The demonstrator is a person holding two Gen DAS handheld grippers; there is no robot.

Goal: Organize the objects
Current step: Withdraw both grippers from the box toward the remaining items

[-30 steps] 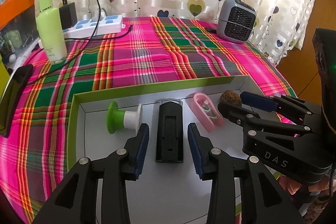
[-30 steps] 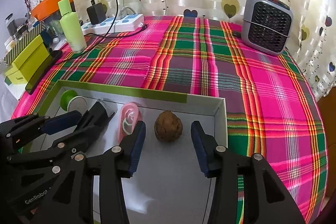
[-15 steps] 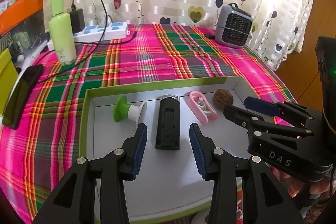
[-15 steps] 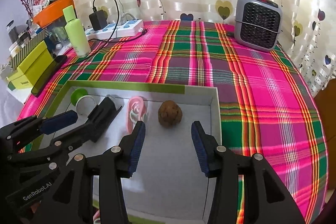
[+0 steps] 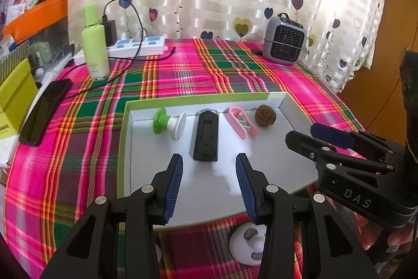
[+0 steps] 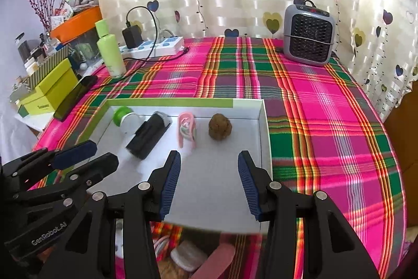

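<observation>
Both tongs, left (image 5: 209,184) and right (image 6: 209,182), are held released and empty above the white box (image 5: 287,106), near its front edge

Legible markings: white letters "DAS" on the black body of the right tongs (image 5: 324,136) at lower right of the left-wrist view, and "GenRobot.AI" on the black body of the left tongs (image 6: 86,156) at lower left of the right-wrist view.
</observation>
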